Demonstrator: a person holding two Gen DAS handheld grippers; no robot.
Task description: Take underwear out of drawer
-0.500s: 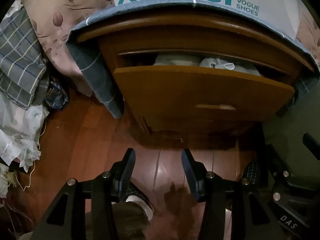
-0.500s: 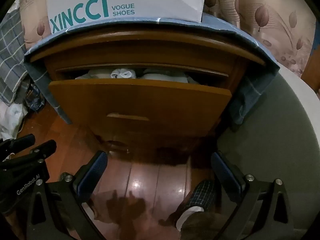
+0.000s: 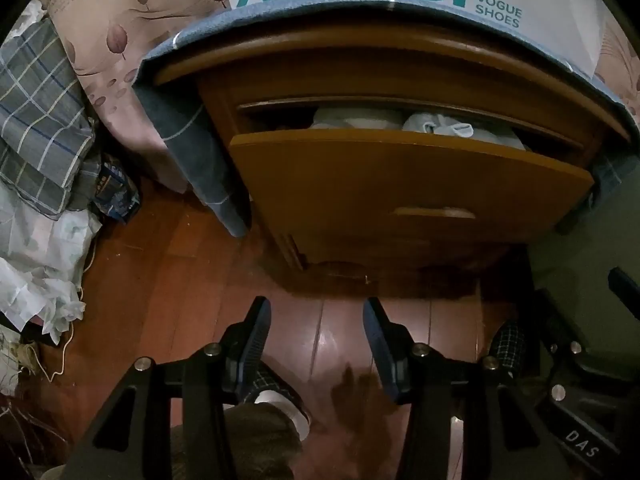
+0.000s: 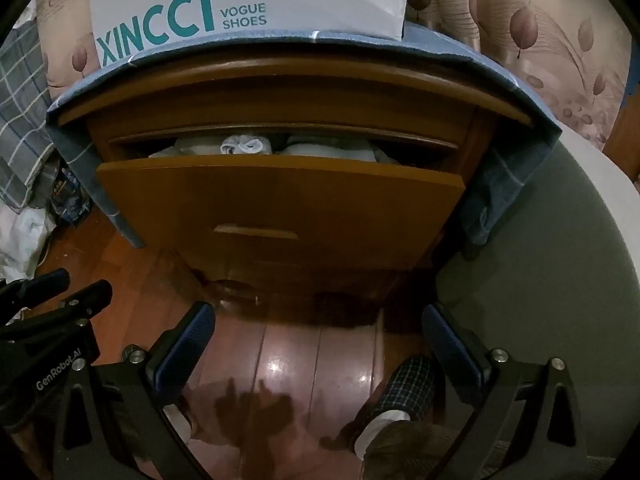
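Note:
A wooden nightstand has its top drawer (image 3: 400, 184) pulled partly out; the drawer also shows in the right wrist view (image 4: 280, 200). Pale folded underwear and rolled white cloth (image 3: 436, 126) lie inside it, just above the drawer front, also visible in the right wrist view (image 4: 244, 145). My left gripper (image 3: 316, 308) is open and empty, low over the floor in front of the drawer. My right gripper (image 4: 318, 316) is open wide and empty, also below and in front of the drawer.
A white XINCCI shoe box (image 4: 248, 4) sits on a blue cloth (image 4: 500, 76) over the nightstand. Plaid fabric and white bags (image 3: 36, 128) lie left. A grey-green seat (image 4: 540, 264) stands right. My slippered feet (image 4: 408, 384) rest on the wooden floor.

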